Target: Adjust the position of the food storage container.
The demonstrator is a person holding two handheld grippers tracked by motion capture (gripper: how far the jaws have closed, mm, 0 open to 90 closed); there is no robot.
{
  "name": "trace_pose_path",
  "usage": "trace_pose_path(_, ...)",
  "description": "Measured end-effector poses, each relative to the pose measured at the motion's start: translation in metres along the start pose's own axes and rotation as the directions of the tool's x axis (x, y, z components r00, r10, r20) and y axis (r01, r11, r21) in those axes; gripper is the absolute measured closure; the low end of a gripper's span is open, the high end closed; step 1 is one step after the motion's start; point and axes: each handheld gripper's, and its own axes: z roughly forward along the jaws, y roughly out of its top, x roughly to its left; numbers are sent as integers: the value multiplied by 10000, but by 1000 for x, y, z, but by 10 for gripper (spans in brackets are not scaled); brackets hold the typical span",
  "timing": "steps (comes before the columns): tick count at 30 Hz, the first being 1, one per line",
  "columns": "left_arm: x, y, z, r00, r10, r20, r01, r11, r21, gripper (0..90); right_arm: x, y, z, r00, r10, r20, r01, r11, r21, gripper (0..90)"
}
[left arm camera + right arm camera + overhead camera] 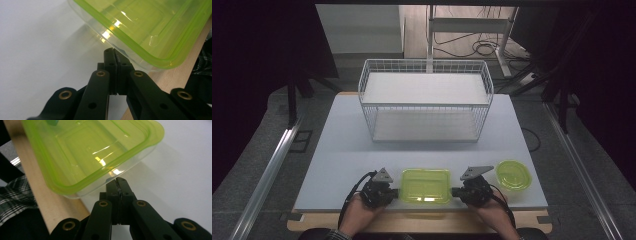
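Both forearms come in low from the near edge of the table (362,145), one on either side of a green rectangular tub (426,185) that sits close to that edge. The left gripper (394,192) points level toward the tub's left end, and the right gripper (457,191) points level toward its right end, so the two face each other across it. Each pair of jaws is pressed together, with nothing pinched between them. The high view also takes in a round green bowl (513,175) just beyond the right hand and a white wire basket (425,100) farther back. The left gripper view shows its closed tips (115,51) right under the tub's (140,30) rim at a corner; whether they touch is unclear. The right gripper view shows its closed tips (117,180) just below the tub's (92,152) rim, plus a checked sleeve (15,197).
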Motion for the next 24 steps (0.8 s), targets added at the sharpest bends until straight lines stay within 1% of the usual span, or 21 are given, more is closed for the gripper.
trace_pose_path(1, 0, 1, 1, 10000, -86, 34, 86, 9999, -101, 898, -3, 1, 1, 10000, 26, 33, -26, 10000, -31, 889)
trace_pose_path(2, 0, 1, 1, 10000, -86, 34, 86, 9999, -101, 898, -3, 1, 1, 10000, 26, 33, -26, 10000, -31, 889)
trace_pose_path(3, -1, 2, 2, 9999, -118, 32, 118, 9998, -148, 896, -7, 3, 1, 9999, 118, 113, -117, 9999, -44, 889)
trace_pose_path(6, -1, 3, 3, 9999, -123, 27, 123, 9998, -166, 897, -12, 6, 3, 9997, 124, 217, -124, 9999, -9, 889)
trace_pose_path(7, -2, 4, 5, 9998, -153, 94, 154, 9997, -181, 897, -14, 6, 4, 9996, 94, 261, -93, 10000, -22, 889)
trace_pose_path(8, -2, 4, 5, 9998, -153, 94, 154, 9997, -181, 897, -14, 6, 4, 9996, 94, 261, -93, 10000, -22, 889)
trace_pose_path(9, -5, 5, 7, 9999, -10, 160, 12, 9999, -139, 897, -16, 7, 5, 9994, 88, 339, -88, 10000, 2, 889)
trace_pose_path(10, -5, 5, 7, 9999, -10, 160, 12, 9999, -139, 896, -16, 7, 5, 9994, 88, 339, -88, 10000, 2, 889)
trace_pose_path(12, -10, 6, 10, 9997, 172, 192, -172, 9998, -35, 895, -20, 9, 7, 9990, 50, 443, -51, 10000, 20, 889)
trace_pose_path(15, -11, 6, 10, 9995, 155, 263, -153, 9998, -83, 892, -23, 10, 8, 9989, 67, 457, -69, 10000, 46, 889)
trace_pose_path(16, -11, 6, 10, 9995, 148, 292, -145, 9998, -109, 884, -26, 11, 8, 9986, 142, 504, -146, 9999, 71, 888)
trace_pose_path(18, -10, 5, 8, 9995, 172, 278, -169, 9998, -104, 883, -29, 11, 7, 9978, 208, 623, -211, 9998, 51, 886)
trace_pose_path(19, -9, 3, 6, 9997, 61, 225, -56, 9998, -216, 883, -31, 11, 5, 9972, 167, 732, -166, 9999, -17, 877)
trace_pose_path(20, -9, 3, 6, 9997, 61, 225, -56, 9998, -216, 881, -31, 10, 3, 9966, 197, 797, -192, 9998, -61, 870)
trace_pose_path(21, -6, 0, 1, 9999, -2, 126, 6, 9996, -292, 875, -31, 11, -1, 9950, 198, 983, -187, 9998, -118, 860)
trace_pose_path(22, -6, 0, 1, 9999, -2, 126, 6, 9996, -292, 867, -31, 11, -1, 9950, 198, 983, -187, 9998, -118, 860)
trace_pose_path(23, -4, -5, -6, 10000, 18, -66, -20, 9994, -355, 850, -31, 11, -6, 9927, 158, 1193, -132, 9997, -223, 830)
trace_pose_path(24, -4, -5, -6, 10000, 18, -66, -20, 9994, -355, 832, -31, 11, -6, 9927, 158, 1193, -132, 9997, -223, 830)
